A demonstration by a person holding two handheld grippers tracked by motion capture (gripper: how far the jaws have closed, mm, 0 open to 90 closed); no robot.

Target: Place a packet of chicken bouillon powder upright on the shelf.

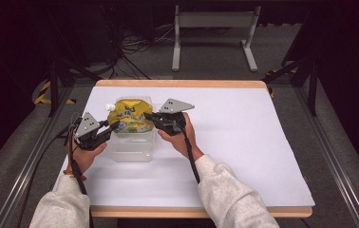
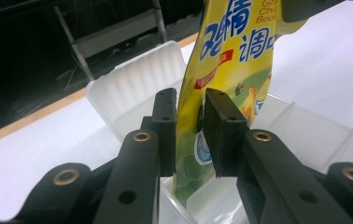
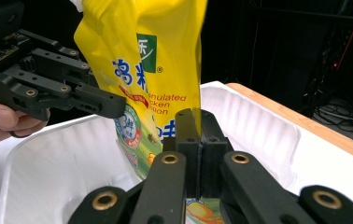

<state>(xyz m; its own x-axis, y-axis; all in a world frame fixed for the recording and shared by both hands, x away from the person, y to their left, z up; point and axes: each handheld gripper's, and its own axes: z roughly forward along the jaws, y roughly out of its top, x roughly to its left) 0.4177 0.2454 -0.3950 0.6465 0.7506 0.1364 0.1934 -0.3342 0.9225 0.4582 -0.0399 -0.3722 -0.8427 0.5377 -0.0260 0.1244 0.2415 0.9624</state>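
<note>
A yellow spouted pouch [image 1: 131, 118] with blue lettering stands upright, its bottom down in a clear plastic container [image 1: 132, 148]. My left gripper [image 1: 113, 126] comes in from the left. In the left gripper view, the left gripper [image 2: 191, 100] is shut on the pouch [image 2: 226, 51] low on one side edge, one pad on each face. My right gripper [image 1: 148, 115] comes in from the right. In the right gripper view, the right gripper [image 3: 195, 116] is shut tight on the thin side seam of the pouch [image 3: 142, 51]. The left gripper's fingers [image 3: 97, 103] lie against the pouch farther off.
The container has inner dividers [image 2: 305, 122] and a ribbed open lid [image 2: 139, 77]. It sits at the left of a white sheet [image 1: 244, 137] on a wood-edged table [image 1: 182, 83]. A grey metal stand [image 1: 213, 28] and cables lie on the floor behind.
</note>
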